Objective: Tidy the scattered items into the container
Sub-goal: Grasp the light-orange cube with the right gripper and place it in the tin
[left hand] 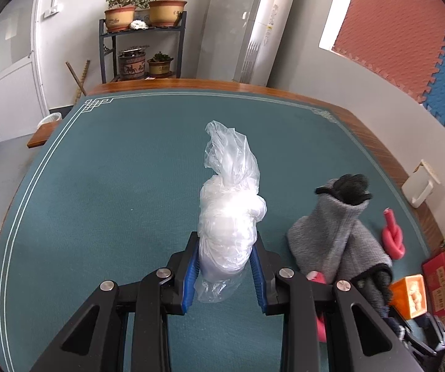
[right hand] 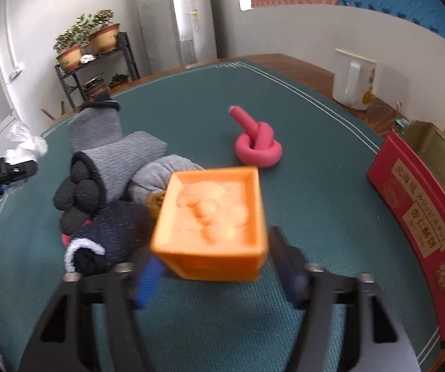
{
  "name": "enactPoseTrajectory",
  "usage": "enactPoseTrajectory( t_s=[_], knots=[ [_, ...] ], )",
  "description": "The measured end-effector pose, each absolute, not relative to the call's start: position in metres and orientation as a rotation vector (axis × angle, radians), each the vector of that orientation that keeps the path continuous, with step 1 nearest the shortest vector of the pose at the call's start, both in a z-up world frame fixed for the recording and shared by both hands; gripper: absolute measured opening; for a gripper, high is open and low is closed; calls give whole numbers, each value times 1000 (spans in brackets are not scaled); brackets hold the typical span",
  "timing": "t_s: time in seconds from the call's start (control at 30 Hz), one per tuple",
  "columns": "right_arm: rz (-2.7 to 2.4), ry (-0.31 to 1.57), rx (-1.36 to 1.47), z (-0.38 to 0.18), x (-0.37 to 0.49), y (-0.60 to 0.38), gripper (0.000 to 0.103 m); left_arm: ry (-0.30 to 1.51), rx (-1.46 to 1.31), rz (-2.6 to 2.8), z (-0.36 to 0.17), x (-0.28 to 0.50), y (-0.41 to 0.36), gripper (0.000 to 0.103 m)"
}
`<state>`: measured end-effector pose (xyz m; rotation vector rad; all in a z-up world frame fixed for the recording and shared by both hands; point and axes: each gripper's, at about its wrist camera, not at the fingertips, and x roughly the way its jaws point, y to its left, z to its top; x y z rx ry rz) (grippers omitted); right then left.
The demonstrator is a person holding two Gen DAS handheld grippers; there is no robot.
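Two tools grip: left [left hand: 225,266] plastic bag [left hand: 228,217], right [right hand: 213,266] orange box [right hand: 213,220], socks [right hand: 113,167] alongside.

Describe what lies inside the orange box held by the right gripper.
The orange box, between the right gripper's fingers, shows a pale orange raised relief on its inside. Motion blur hides what the figure depicts, and its underside is out of view.

**Item count, table top**

Landmark: red tin [right hand: 420,223].
- Plastic bag bundle [left hand: 227,217]: 1, far left of tin.
- Grey socks [right hand: 120,152]: 2, left of tin.
- Navy sock [right hand: 110,232]: 1, beside the grey ones.
- Pink foam knot [right hand: 258,145]: 1, nearer tin.
- Orange block [right hand: 213,220]: 1.
- White jug [right hand: 354,77]: 1, beyond tin.
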<state>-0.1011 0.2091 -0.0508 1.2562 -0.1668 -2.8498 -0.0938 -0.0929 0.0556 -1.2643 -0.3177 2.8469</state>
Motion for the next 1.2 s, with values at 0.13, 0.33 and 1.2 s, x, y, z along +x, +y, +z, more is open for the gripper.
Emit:
enactPoseTrajectory(
  t_s=[0.13, 0.33, 1.2],
  knots=[
    [-2883, -160, 1264, -50, -99, 210, 57, -295, -1224, 2822, 67, -84, -80, 32],
    [-2940, -199, 1279, -48, -93, 219, 56, -233, -1162, 2805, 77, -64, -61, 32],
    [-2958, -295, 1092, -23, -32, 264, 56, 78, -1102, 2844, 58, -29, 18, 32]
  ],
)
